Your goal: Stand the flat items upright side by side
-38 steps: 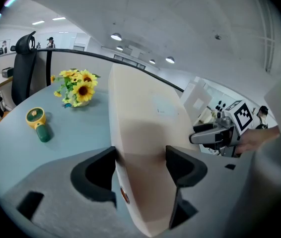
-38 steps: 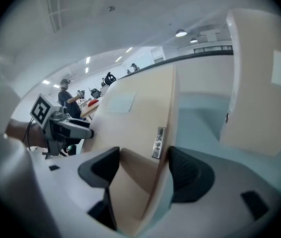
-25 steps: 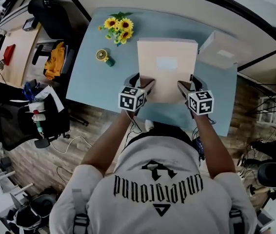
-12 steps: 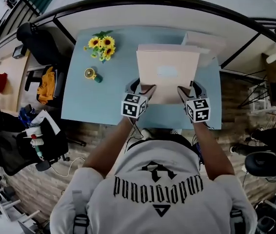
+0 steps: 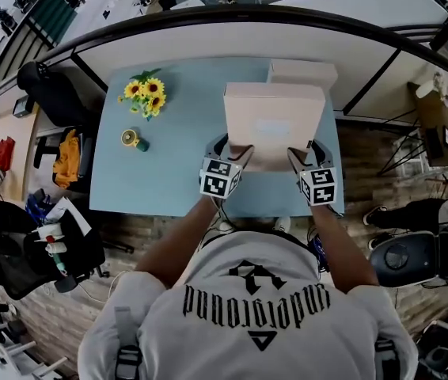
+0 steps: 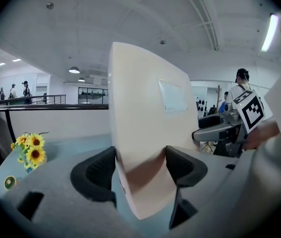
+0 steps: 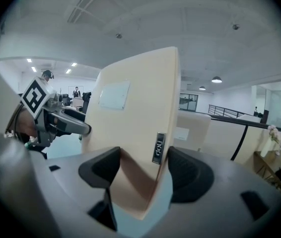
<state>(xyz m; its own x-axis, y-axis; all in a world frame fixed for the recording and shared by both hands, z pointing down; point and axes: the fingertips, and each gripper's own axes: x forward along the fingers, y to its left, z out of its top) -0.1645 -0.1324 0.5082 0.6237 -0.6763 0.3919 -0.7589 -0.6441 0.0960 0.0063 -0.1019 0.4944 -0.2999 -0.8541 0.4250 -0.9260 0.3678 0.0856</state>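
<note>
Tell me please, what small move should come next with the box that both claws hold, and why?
Probably ease the beige box forward and set its lower edge on the table next to the second box. The left claw and right claw grip its near corners, it is raised nearly upright, and the second box is just beyond it.

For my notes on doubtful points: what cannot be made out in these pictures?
- Head view: the rear box is mostly hidden by the front box; its lean is unclear.
- Left gripper view: the front box hides the rear box completely.
- Right gripper view: the dark tag's print is too small to read.
- Head view: the yellow thing is too small to name.
</note>
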